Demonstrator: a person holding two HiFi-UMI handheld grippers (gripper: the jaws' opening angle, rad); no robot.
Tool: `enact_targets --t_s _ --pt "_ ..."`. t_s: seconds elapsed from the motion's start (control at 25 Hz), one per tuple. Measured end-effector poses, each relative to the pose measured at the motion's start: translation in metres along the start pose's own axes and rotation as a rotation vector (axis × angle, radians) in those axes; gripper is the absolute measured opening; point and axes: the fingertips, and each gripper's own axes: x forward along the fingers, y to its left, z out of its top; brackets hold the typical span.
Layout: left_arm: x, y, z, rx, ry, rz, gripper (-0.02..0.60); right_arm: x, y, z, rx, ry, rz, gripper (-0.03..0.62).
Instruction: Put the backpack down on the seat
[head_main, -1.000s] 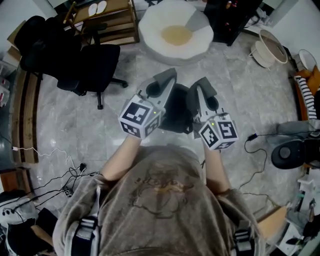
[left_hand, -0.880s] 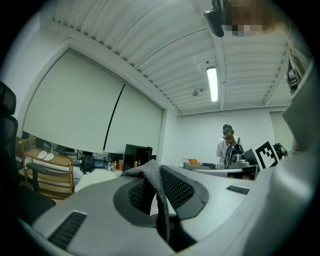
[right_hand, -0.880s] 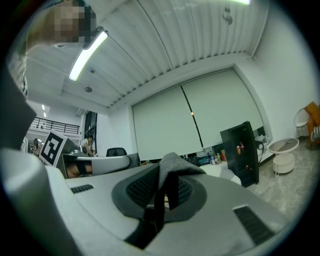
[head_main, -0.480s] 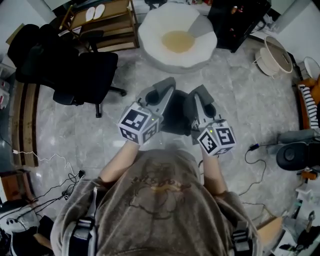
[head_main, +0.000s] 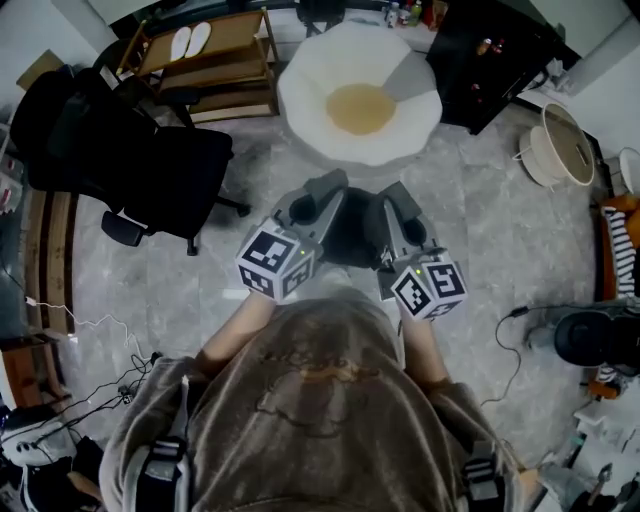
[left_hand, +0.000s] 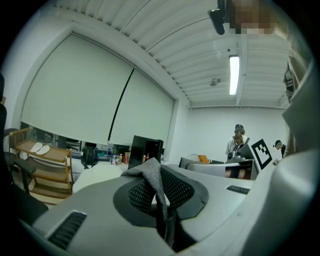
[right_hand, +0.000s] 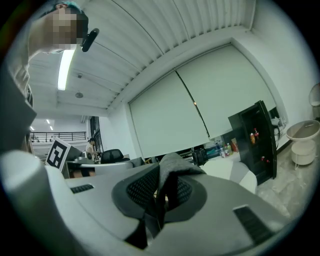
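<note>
Clamped tight with the left claw (left_hand: 162, 197) on a grey fold of the backpack (left_hand: 151, 172); likewise pinched shut with the right claw (right_hand: 159, 197) on another grey fold. Hanging dark between both claws above the marble floor (head_main: 480, 230), near the white round seat (head_main: 300, 90) but apart from it.

Office-like studio room, black swivel chair (head_main: 150, 170), floor cables (head_main: 105, 385), roller blinds (left_hand: 90, 95), ceiling strip light (left_hand: 233, 75), wooden rack (head_main: 215, 55)

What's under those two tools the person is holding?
A dark backpack hangs there, between the left tool and the right tool, each shut on a grey strap. The tools cover most of it, and what lies right beneath it can't be seen.
</note>
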Motion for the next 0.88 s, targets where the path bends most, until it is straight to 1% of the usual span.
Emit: enact_targets --t_s 0.28,0.4,0.6,0.88 --pt "0.064 0.03 0.017 -0.025 -0.032 0.038 0.028 0.047 -0.055 0.026 0.008 0.014 0.064 0.027" --pt "0.095 0.042 0.027 -0.02 -0.035 0.053 0.028 0.064 -0.078 0.04 0.002 0.016 0.081 0.028" --pt "0.131 0.067 0.037 0.01 -0.031 0.064 0.028 0.096 -0.104 0.053 -0.004 0.015 0.079 0.028" --pt "0.184 0.098 0.049 0.033 -0.036 0.05 0.029 0.133 -0.142 0.064 0.0 0.015 0.065 0.028"
